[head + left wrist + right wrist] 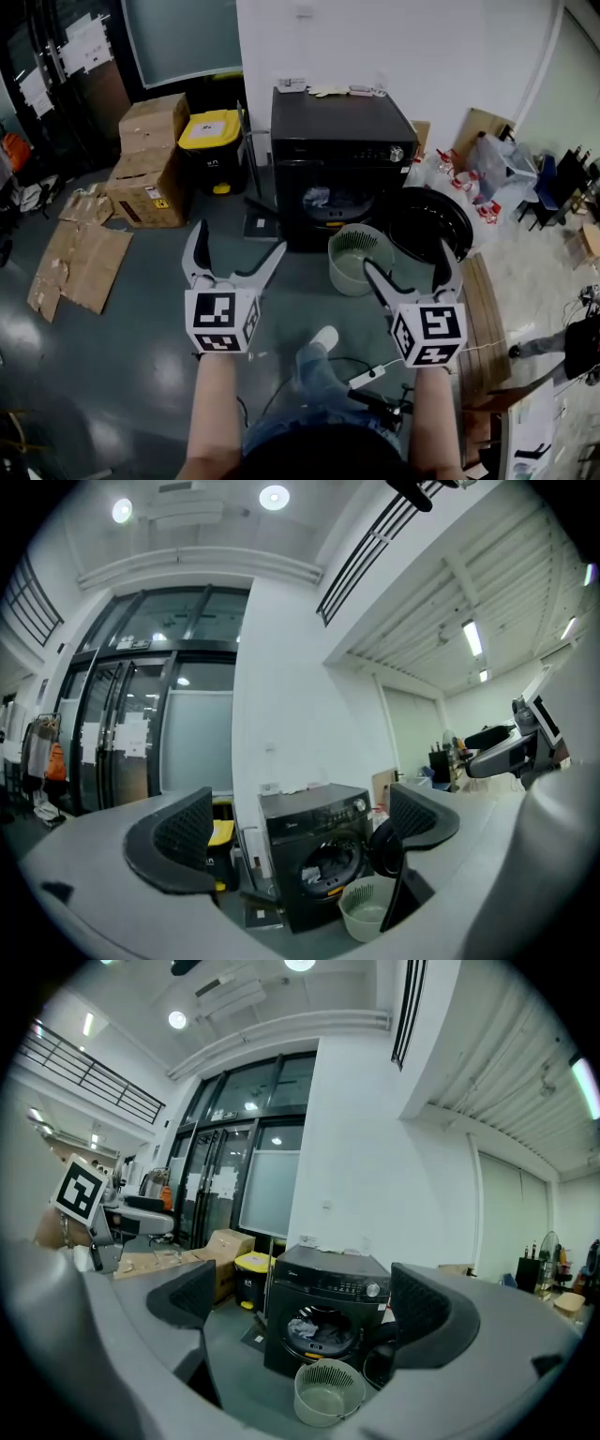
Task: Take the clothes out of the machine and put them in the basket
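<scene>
Two, both jaws apart: left hand-held gripper point(239, 236), right hand-held gripper point(405, 255); one machine point(337, 131), one basket point(341, 277)

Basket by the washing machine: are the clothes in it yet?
Not yet. Done: the door of the machine hangs open. In hand: nothing; the left gripper and right gripper are both open and empty, well short of the machine. Left: the clothes lie inside the machine, the basket is empty.

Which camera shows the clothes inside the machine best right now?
The right gripper view: it faces the open machine squarely, so the clothes show clearest. The head view catches the clothes only as a pale patch from above; the left gripper view shows the clothes smaller, at an angle.
</scene>
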A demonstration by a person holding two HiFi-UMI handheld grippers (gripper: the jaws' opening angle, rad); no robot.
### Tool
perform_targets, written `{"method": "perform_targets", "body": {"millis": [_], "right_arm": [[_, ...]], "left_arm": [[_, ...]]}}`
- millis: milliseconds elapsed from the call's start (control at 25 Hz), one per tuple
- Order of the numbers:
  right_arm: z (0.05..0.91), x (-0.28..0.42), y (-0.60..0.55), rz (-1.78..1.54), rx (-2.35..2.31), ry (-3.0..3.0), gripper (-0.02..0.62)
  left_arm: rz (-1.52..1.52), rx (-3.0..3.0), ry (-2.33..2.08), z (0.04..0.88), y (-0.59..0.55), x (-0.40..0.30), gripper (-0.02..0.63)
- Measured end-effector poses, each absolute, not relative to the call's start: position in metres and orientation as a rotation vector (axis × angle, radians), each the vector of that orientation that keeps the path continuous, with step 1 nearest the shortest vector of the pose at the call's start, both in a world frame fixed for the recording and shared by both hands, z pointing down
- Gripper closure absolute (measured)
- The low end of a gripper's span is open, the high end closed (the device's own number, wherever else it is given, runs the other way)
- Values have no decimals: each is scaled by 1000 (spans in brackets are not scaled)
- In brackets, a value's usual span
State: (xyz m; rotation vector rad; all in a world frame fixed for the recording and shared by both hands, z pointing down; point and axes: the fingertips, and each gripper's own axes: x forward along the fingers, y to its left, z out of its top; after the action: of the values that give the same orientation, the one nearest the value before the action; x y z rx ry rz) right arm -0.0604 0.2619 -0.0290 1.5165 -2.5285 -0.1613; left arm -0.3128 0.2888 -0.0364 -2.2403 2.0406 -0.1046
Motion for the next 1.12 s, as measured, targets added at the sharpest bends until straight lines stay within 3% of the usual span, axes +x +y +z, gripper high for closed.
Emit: {"method": "perform_targets", "body": {"millis": [1120], "right_arm": [[56,-30,-71,211,1651,-2317,37]], "left_arm": [[-385,-2611,1940,53,-82,-265,38]]}}
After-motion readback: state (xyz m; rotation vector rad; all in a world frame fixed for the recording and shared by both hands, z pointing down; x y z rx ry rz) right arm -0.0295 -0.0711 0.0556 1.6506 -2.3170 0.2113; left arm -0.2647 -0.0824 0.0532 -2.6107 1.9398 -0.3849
